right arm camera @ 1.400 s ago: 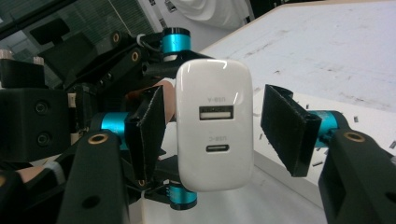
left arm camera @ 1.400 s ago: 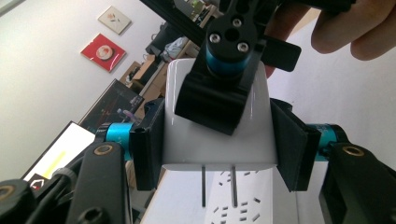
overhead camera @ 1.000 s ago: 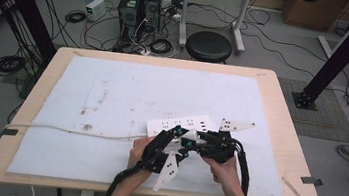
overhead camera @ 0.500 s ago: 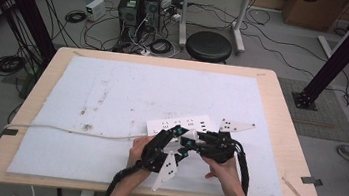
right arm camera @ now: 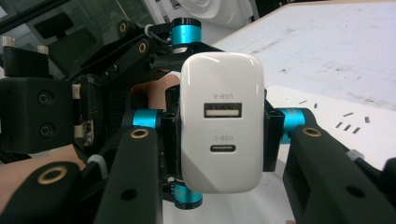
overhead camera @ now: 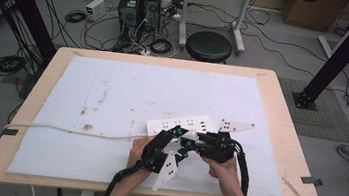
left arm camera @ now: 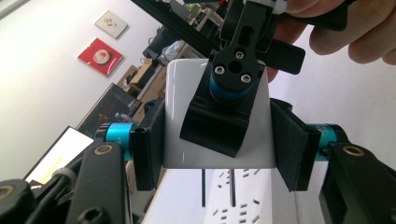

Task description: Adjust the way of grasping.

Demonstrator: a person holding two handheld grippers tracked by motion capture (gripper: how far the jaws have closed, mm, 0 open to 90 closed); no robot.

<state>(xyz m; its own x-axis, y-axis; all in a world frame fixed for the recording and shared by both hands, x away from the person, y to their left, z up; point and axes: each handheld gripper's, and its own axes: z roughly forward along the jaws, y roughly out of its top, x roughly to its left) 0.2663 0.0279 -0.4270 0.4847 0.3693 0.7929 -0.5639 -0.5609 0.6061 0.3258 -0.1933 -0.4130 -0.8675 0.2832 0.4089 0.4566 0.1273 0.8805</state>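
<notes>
I hold the white charger [right arm camera: 221, 122] in both tongs at once, just above the near end of the power strip [overhead camera: 185, 125] lying on the padded surface [overhead camera: 112, 95]. My left tongs [left arm camera: 219, 144] are closed on its flat sides, and my right tongs [right arm camera: 219, 135] pinch the same block crosswise, probably to steady it so the two thin metal prongs [left arm camera: 217, 187] point down at the strip's slots. The charger is smooth, glossy plastic with rounded corners, and carries a USB-A and a USB-C port on its face
</notes>
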